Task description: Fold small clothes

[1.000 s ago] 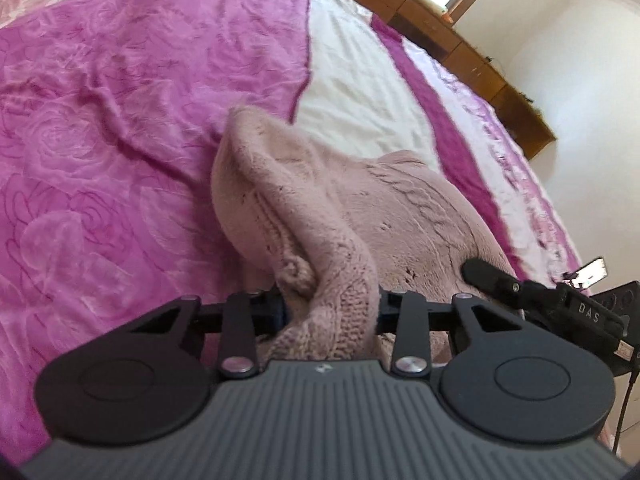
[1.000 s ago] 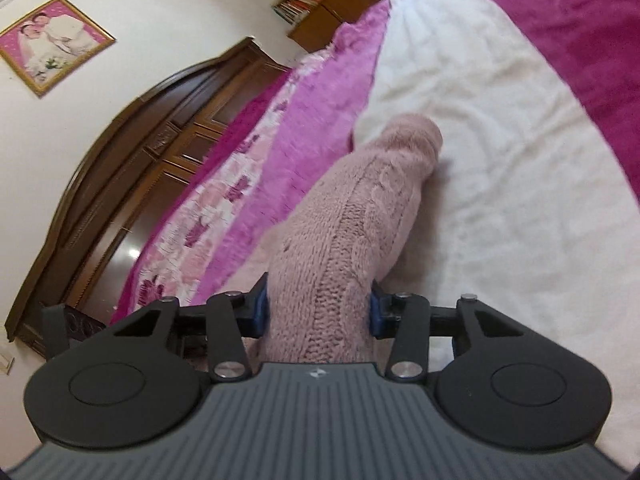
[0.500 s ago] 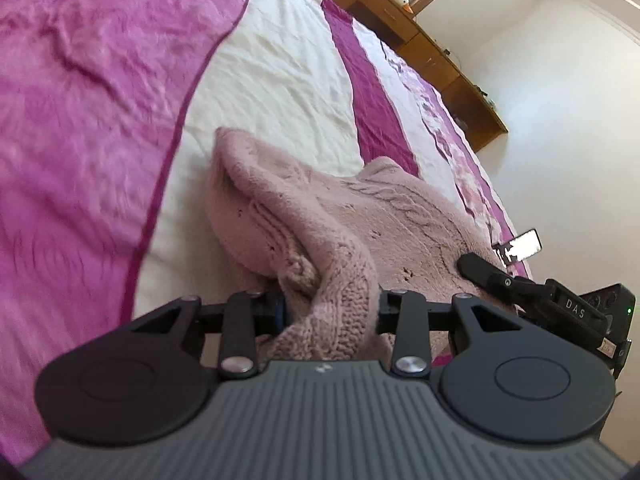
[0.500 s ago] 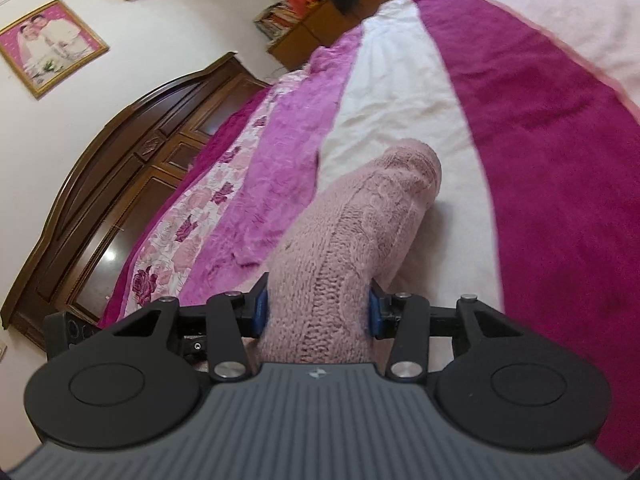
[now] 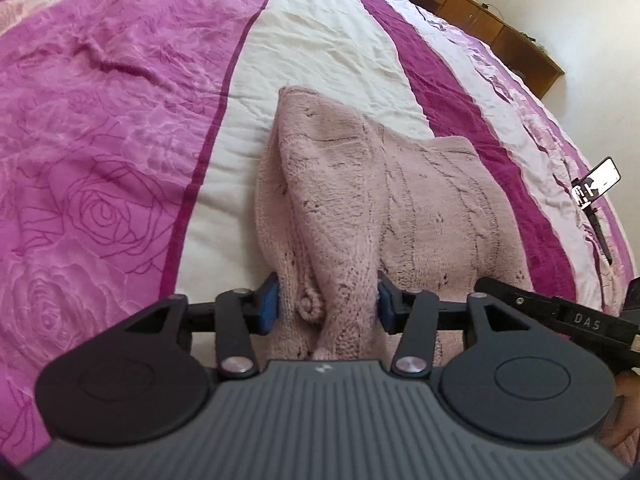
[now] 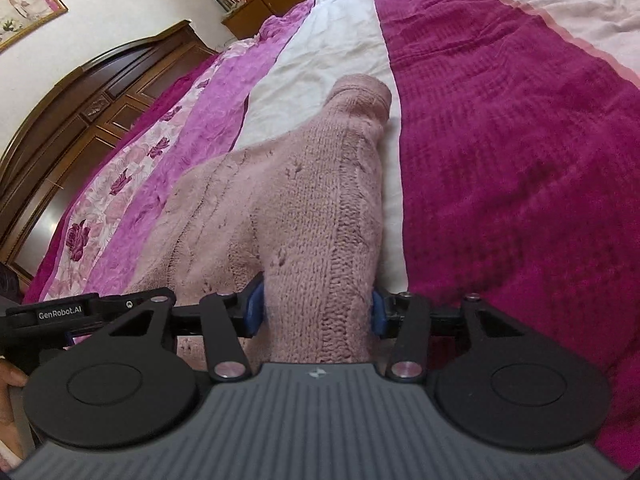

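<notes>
Both grippers hold the same garment, a pink knitted sweater [image 5: 400,208], which lies on the bed [image 5: 120,160] over the cream stripe of the bedspread, between the purple rose-patterned band and the dark magenta stripe. The left gripper [image 5: 326,304] is clamped on a bunched edge of the knit; its blue pads [image 5: 269,307] press the fabric from both sides, and a rolled hem curls between them. The right gripper [image 6: 314,314] is likewise clenched on a thick gathered section that leads out to a sleeve [image 6: 356,104], whose ribbed cuff rests on the cream stripe at the border of the magenta one. Gripping at two separate points is judged to serve a purpose: it keeps the near edge spread and under tension so that the garment can be laid flat or turned over itself as one panel. The sweater is a dusty pink cable knit, fuzzy, with small eyelet holes and raised vertical ribs. It is soft and thick, so it is likely to sag and bunch wherever it is unsupported. In the left wrist view the body of the sweater lies partly folded, with one layer raised into a ridge toward the far end.
</notes>
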Action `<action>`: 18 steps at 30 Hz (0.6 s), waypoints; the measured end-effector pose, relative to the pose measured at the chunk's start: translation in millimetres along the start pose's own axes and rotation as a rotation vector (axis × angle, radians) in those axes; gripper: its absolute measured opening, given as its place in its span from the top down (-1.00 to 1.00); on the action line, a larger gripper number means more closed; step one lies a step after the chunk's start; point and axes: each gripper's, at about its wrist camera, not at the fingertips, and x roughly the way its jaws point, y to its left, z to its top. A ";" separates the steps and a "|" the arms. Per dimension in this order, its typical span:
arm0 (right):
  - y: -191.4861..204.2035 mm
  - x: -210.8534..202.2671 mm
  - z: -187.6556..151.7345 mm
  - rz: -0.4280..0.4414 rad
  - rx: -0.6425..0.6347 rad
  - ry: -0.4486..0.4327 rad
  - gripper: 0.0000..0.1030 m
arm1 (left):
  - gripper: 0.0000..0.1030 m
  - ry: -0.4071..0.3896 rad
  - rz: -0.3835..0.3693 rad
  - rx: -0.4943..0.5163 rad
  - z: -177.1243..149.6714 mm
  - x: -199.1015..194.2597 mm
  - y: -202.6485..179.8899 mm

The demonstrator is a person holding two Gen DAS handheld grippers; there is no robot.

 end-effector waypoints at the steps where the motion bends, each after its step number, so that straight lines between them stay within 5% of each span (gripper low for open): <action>1: 2.8 -0.8 -1.4 -0.007 -0.007 -0.007 -0.10 | 0.01 -0.006 0.007 0.005 -0.9 -1.8 -1.4; 9: 21.8 -30.4 -8.3 -0.069 -0.073 -0.087 -0.39 | 0.02 -0.046 0.070 0.036 -12.3 -27.8 -6.6; 18: 40.0 -67.9 -35.0 -0.159 -0.148 -0.161 -0.70 | -0.27 -0.074 0.195 0.123 -40.5 -47.5 -23.1</action>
